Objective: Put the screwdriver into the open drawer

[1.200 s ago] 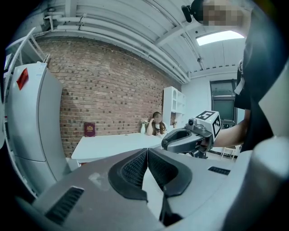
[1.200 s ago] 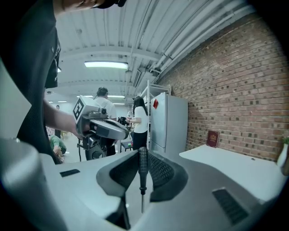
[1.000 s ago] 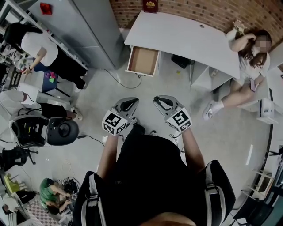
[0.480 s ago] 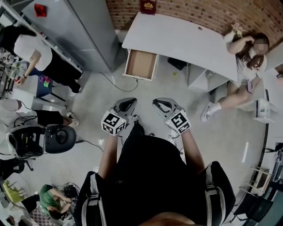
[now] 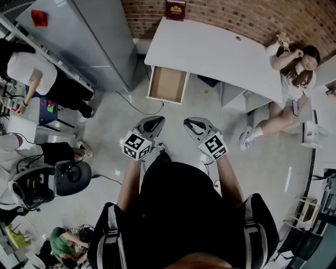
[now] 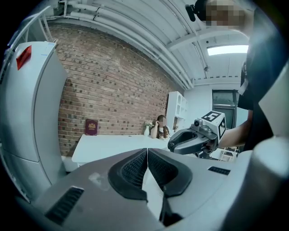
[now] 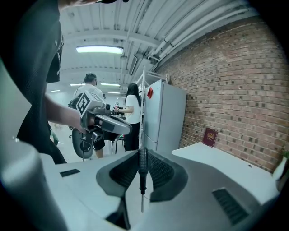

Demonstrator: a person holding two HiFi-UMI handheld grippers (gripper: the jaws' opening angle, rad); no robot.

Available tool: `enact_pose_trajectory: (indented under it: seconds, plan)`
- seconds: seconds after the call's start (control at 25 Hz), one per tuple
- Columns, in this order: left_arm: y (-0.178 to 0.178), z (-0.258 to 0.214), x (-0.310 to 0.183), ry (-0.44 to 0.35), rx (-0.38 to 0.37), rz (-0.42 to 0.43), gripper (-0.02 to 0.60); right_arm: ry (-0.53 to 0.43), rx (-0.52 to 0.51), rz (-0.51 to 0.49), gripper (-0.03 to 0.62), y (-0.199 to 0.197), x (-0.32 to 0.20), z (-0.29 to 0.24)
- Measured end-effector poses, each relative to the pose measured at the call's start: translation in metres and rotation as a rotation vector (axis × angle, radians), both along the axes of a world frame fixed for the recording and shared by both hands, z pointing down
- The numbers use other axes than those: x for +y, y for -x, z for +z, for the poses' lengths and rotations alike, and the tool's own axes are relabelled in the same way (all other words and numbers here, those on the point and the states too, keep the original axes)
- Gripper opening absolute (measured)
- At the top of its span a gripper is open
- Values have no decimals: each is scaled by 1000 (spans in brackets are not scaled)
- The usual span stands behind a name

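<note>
Grey floor [image 5: 105,126], brick wall [image 5: 252,16] at back. R gripper [image 7: 142,155] clamped on screwdriver [image 7: 142,173], handle btwn pads, shaft twd camera. L gripper [image 6: 147,153] pinched together, empty. Farther off, drawer [image 5: 167,84] open under white desk [image 5: 210,50], well apart from both.

Black ribbed handle, steel-grey shaft on the screwdriver [image 7: 142,178]. Right gripper [image 7: 142,155] and left gripper [image 6: 147,153]: grey shells, black cross-hatched pads (cubes white with black square markers). Desk [image 5: 210,47] white, drawer [image 5: 168,84] tan inside. Wall [image 5: 252,16] red-brown brick. Book [image 5: 175,9] dark red, gold emblem.
</note>
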State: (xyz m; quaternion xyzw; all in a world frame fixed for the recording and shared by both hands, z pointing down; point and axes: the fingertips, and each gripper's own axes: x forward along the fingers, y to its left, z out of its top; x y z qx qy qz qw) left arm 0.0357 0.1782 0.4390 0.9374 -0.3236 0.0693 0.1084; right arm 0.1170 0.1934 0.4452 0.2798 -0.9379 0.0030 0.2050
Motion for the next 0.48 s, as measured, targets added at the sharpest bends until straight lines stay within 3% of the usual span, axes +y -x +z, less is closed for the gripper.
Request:
enact_pose_trajectory:
  seconds: [0.48]
  plan:
    - [44,15,-61,18,-4,31,17,12,68,9,120,42,-57,28]
